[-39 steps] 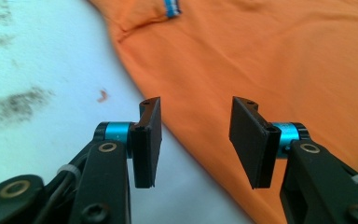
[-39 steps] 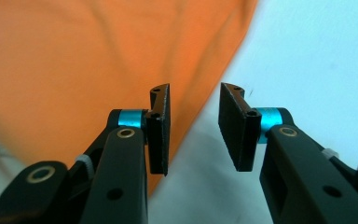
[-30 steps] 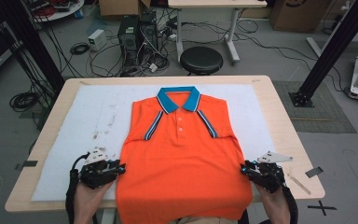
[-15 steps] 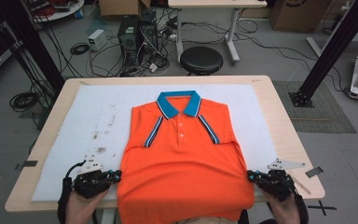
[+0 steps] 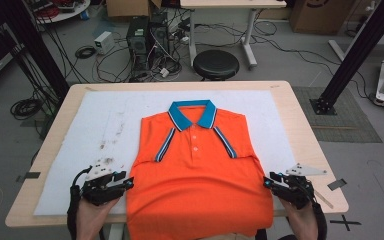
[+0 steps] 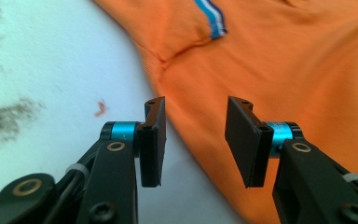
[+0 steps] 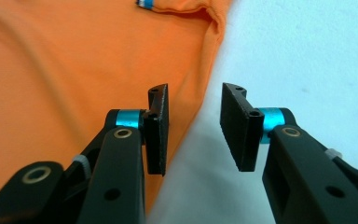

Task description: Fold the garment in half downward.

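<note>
An orange polo shirt (image 5: 195, 190) with a blue collar (image 5: 206, 116) lies flat, face up, on the white mat (image 5: 100, 115), its sleeves folded in and its hem hanging over the near table edge. My left gripper (image 5: 126, 184) sits at the shirt's left side edge. In the left gripper view the shirt (image 6: 284, 60) runs its edge between the jaws of my left gripper (image 6: 195, 121), which have just been opening; the pads do not press on it. My right gripper (image 5: 268, 181) mirrors this at the right side edge. Its jaws (image 7: 195, 112) have also just been opening, over the shirt (image 7: 65, 60) edge.
The mat covers most of a wooden table (image 5: 302, 135) and has dark smudges (image 5: 111, 137) left of the shirt. A black stool (image 5: 216, 64), a computer tower (image 5: 139, 36) and loose cables lie on the floor beyond. A black frame post (image 5: 352, 55) stands at right.
Both grippers dipped toward the near edge half a second ago and are now back a little farther up. Their jaws now stand apart. The shirt has hardly shifted.
</note>
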{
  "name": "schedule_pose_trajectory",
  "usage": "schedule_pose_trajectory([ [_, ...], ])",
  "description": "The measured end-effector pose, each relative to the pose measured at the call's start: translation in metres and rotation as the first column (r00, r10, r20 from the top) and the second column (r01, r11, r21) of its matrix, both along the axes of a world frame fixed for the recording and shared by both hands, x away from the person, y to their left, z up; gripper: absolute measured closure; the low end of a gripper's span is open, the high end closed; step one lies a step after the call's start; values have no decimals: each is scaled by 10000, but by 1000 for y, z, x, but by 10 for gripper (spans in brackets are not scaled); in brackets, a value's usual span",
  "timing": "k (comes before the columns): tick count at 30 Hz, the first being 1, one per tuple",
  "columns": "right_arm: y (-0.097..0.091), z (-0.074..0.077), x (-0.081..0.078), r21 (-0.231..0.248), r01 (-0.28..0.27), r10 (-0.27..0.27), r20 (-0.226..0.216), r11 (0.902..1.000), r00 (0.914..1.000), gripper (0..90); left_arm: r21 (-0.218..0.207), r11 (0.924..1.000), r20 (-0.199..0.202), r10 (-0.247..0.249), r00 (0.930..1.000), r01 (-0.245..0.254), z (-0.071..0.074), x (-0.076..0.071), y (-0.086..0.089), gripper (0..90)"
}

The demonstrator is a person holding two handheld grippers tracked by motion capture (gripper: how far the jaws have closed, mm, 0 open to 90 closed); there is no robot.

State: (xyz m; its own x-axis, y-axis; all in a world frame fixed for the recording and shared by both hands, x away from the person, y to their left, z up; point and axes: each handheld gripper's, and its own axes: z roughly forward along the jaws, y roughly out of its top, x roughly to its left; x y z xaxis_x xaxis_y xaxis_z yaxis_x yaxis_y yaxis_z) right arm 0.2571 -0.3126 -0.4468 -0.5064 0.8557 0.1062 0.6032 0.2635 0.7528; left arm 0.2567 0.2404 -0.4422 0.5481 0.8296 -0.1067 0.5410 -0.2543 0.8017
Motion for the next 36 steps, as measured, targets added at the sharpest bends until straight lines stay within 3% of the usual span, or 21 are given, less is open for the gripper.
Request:
schedule_pose_trajectory([
  [2, 5, -5, 6, -151, 46, -50, -213, 9999, 9998, 652, 188, 9998, -162, 99, 9998, -96, -4, 6, -4, 587],
  [3, 8, -7, 7, -311, 91, -94, -88, 9995, 9999, 694, 203, 9998, -331, -50, 9994, 57, -7, 9, -6, 614],
  [5, 9, -7, 5, -525, 145, -139, 123, 9985, 9998, 755, 466, 9989, -173, 3, 9999, 5, -9, 7, -8, 707],
  [7, 5, -7, 4, 58, -148, 149, -248, 9999, 9996, 877, 38, 9997, -385, -254, 9989, 256, -9, 7, -5, 864],
  [8, 3, -7, 4, 262, -217, 228, -420, 9994, 9989, 885, 97, 9997, -343, -201, 9992, 204, -9, 5, -5, 871],
  [14, -3, -6, -4, 459, -540, 571, -678, 9975, 9961, 893, 98, 9985, -357, -540, 9979, 544, -7, -5, -2, 877],
  [22, -14, -5, -27, 647, -863, 920, -910, 9942, 9916, 893, -108, 9941, -513, -1080, 9928, 1075, -4, -29, 4, 878],
  [24, -16, -4, -30, 711, -912, 981, -1007, 9933, 9901, 883, -162, 9952, -259, -971, 9949, 967, -4, -32, 5, 866],
  [26, -16, -4, -32, 712, -824, 879, -774, 9941, 9931, 737, -484, 9949, 8, -887, 9961, 886, 0, -34, 8, 727],
  [28, -20, -2, -35, 908, -751, 797, -480, 9930, 9957, 686, -870, 9922, 190, -876, 9960, 889, 4, -35, 12, 598],
  [30, -20, -1, -35, 966, -678, 729, -496, 9930, 9961, 615, -1110, 9899, 30, -889, 9960, 887, 7, -35, 11, 567],
  [36, -13, -1, -48, 1004, -1073, 1156, -807, 9891, 9900, 560, -910, 9884, -298, -1247, 9917, 1216, 5, -50, -2, 457],
])
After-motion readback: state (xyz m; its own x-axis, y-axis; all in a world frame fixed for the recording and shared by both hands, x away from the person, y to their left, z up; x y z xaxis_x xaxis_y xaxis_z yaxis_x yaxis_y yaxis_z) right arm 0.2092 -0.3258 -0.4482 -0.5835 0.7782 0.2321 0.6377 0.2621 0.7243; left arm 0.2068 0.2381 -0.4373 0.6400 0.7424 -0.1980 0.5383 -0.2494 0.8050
